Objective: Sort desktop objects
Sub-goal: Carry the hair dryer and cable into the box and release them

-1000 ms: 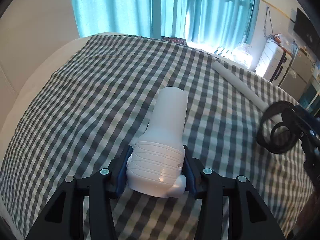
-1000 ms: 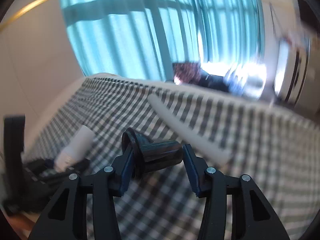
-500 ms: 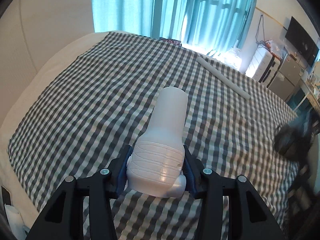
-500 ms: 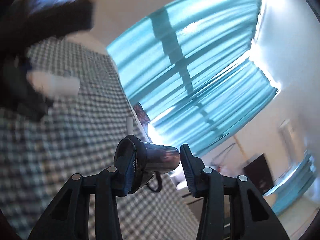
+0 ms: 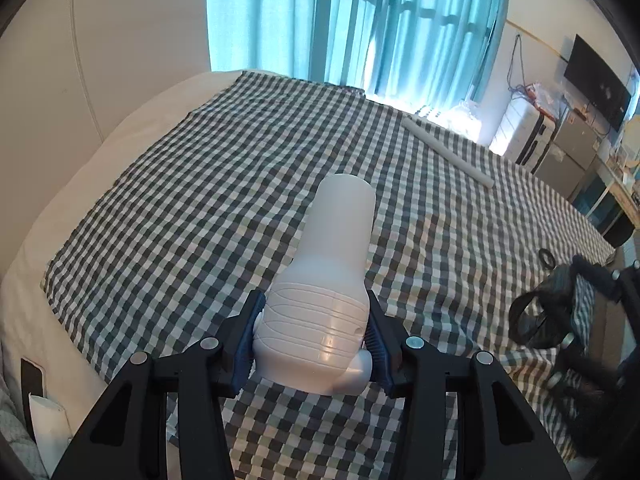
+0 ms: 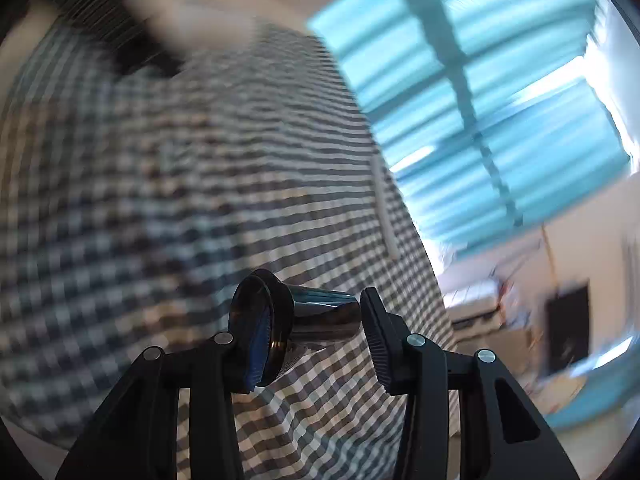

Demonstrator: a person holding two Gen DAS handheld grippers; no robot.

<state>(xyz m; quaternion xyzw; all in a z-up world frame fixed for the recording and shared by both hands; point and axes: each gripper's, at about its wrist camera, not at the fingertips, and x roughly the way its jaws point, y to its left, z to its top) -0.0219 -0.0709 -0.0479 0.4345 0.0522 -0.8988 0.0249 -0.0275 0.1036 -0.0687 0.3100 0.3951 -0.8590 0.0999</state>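
Observation:
My left gripper [image 5: 314, 340] is shut on a white plastic bottle-shaped object [image 5: 324, 292], held above the checked cloth [image 5: 200, 184]. My right gripper [image 6: 308, 344] is shut on a dark shiny cylinder with a wide flange [image 6: 304, 316], held sideways between the pads. The right gripper also shows at the right edge of the left wrist view [image 5: 568, 312], low by the cloth's near right corner. The right wrist view is blurred by motion.
A long white tube [image 5: 448, 152] lies on the far right part of the cloth. Teal curtains [image 5: 360, 28] hang behind. White appliances and shelves [image 5: 536, 140] stand at the right. The cloth's left edge rests on a cream surface [image 5: 60, 216].
My left gripper has risen and pulled back with the white object. My right gripper has swung fast, tilting its view, and dropped toward the cloth's near right corner with the cylinder.

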